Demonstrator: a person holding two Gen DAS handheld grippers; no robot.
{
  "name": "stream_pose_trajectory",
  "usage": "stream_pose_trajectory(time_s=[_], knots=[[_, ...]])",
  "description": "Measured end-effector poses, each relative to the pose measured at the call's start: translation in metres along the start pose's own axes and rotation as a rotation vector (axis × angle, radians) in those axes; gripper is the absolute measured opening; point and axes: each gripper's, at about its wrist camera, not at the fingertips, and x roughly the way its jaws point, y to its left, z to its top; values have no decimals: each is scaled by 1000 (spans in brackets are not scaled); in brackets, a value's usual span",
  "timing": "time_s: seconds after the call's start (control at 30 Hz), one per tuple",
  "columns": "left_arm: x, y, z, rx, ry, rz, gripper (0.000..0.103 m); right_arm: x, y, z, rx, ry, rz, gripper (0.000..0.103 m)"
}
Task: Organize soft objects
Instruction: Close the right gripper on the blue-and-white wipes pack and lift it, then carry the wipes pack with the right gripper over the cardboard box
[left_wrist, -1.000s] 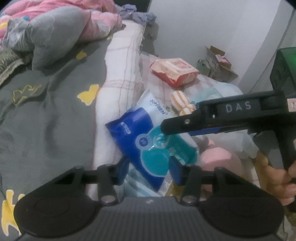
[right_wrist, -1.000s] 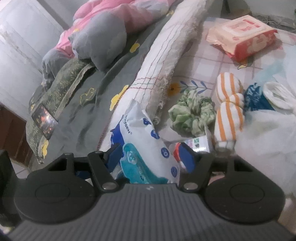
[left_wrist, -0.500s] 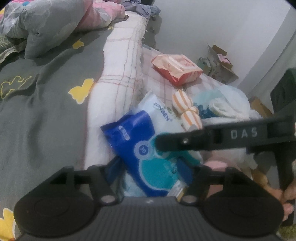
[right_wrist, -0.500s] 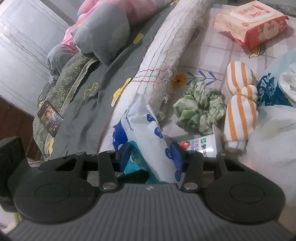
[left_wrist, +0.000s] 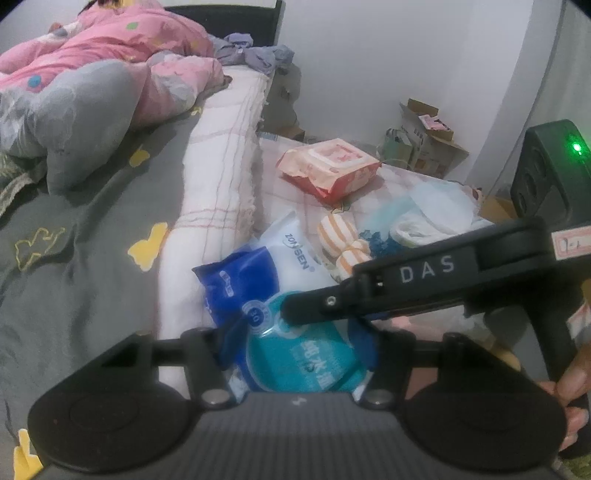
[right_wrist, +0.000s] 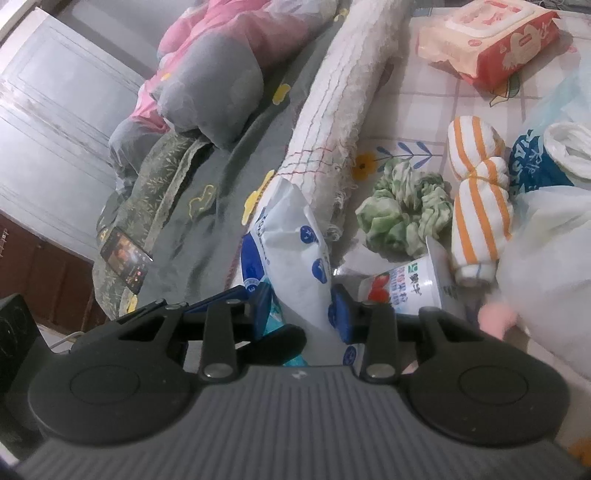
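The blue and white soft pack (left_wrist: 258, 291) lies on the bed (left_wrist: 92, 277), at the near end of the rolled white blanket (left_wrist: 221, 177) that runs along the edge of the grey cover. The left gripper (left_wrist: 295, 343) has its fingers spread on either side of the pack's teal end; its jaws have just been closing a little, and whether the pads press on the pack cannot be told. The right gripper (right_wrist: 301, 314), reaching across the left view as a black bar, has just been closing and pinches the pack's white end between its blue pads (right_wrist: 341, 314). Just beyond the pack, on the checked sheet (right_wrist: 424, 103), crowd a green scrunchie (right_wrist: 406, 210), a yogurt cup (right_wrist: 402, 280) on its side, an orange-striped sock bundle (right_wrist: 480, 192) and white plastic bags (right_wrist: 546, 236). A red wipes packet (left_wrist: 328, 170) lies farther back. A phone (right_wrist: 125, 258) rests on the cover's far side, near a grey pillow (right_wrist: 210, 96).
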Motion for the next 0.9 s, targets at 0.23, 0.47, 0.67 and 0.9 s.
stream_pose_trajectory(time_s=[0.23, 0.47, 0.67, 0.9], knots=[[-21, -12, 5, 33, -46, 8, 61, -22, 11, -2, -17, -39, 20, 34], [-53, -40, 23, 98, -128, -1, 61, -69, 25, 2, -47, -122, 44, 34], [-74, -88, 47, 182, -182, -59, 61, -135, 24, 4, -59, -226, 37, 34], [-73, -178, 65, 307, -199, -205, 61, -238, -14, -13, -8, -366, -40, 34]])
